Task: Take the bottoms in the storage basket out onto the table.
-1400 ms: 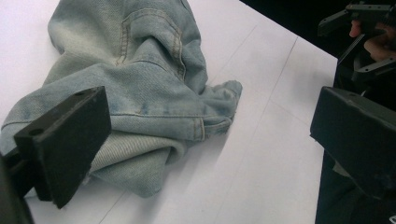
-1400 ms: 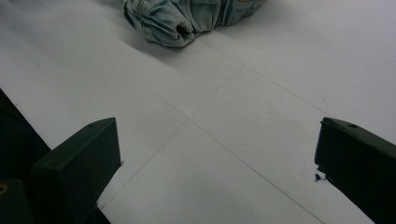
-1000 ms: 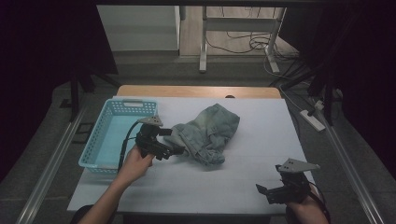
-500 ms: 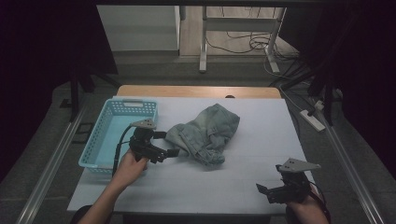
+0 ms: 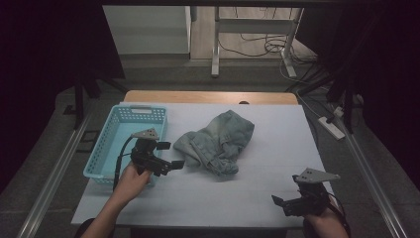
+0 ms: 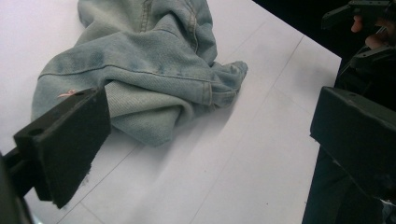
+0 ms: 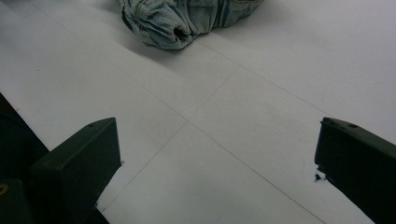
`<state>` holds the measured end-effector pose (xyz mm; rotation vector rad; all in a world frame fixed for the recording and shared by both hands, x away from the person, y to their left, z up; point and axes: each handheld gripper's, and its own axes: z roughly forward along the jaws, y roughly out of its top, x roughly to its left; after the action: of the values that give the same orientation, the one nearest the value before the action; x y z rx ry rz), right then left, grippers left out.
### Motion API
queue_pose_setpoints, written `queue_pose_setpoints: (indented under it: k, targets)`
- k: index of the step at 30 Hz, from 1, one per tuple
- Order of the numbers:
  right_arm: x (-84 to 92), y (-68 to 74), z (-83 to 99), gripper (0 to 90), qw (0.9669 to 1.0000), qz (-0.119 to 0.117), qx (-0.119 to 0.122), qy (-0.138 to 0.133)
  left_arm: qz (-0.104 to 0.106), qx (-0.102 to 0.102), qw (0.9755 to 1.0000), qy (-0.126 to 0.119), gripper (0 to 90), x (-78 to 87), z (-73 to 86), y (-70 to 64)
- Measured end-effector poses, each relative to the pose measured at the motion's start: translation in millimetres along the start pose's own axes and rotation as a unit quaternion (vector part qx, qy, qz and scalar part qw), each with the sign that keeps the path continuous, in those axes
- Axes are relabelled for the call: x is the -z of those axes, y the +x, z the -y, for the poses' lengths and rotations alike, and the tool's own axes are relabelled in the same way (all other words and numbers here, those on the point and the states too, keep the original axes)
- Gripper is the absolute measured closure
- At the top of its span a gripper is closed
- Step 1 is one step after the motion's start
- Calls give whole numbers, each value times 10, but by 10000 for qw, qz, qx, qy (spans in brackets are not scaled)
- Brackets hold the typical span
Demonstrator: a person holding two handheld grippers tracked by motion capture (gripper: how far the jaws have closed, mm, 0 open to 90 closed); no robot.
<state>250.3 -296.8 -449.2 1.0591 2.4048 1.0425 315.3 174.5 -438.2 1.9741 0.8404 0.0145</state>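
A crumpled pair of pale blue denim shorts [image 5: 217, 142] lies in the middle of the white table; it fills the top of the left gripper view [image 6: 140, 74] and shows at the top of the right gripper view [image 7: 187, 18]. My left gripper [image 5: 171, 155] is open, just left of the denim's edge, nothing between its jaws. My right gripper [image 5: 279, 204] rests open at the table's front right, well short of the denim, jaws wide apart over bare table. The right hand and its gripper [image 6: 369, 28] show far off in the left gripper view.
A light blue plastic basket [image 5: 111, 144] stands at the table's left edge, right behind my left hand. A wooden strip [image 5: 208, 97] runs along the table's far edge. Beyond it stand table legs and floor cables [image 5: 257, 47].
My left gripper has drawn back leftward, away from the denim toward the basket. The denim and my right gripper have stayed put.
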Motion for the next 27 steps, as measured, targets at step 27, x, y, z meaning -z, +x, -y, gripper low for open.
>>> queue_pose_setpoints:
  k: [27]
  targets:
    - [-1,1,0,7,10000,7,0,4,-133,142,9997,-130,0,250,190,-15]
